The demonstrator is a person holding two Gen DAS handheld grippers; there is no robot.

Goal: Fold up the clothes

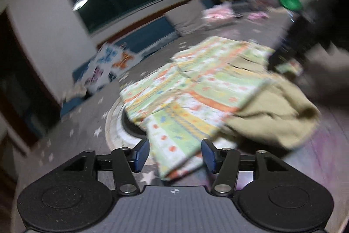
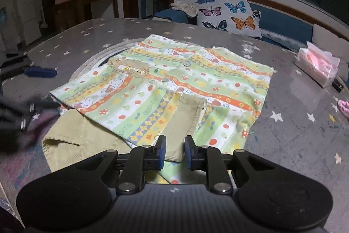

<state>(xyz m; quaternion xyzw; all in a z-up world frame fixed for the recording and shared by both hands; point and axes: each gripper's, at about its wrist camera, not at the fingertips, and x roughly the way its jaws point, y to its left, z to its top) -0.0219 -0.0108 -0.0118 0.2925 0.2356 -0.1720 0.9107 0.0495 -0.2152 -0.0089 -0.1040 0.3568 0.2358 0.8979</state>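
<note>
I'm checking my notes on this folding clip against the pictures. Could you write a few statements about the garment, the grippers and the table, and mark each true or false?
1. The patterned shirt lies spread on the star-print table. True.
2. The right gripper is clamped shut on a sleeve. False: its jaws are apart, with the beige cuff just ahead of them.
3. The left gripper is open, with a shirt edge between its fingers. True.
4. A butterfly cushion sits beyond the table. True.
5. The tissue pack rests on top of the shirt. False: it stands apart, near the table's edge.
</note>
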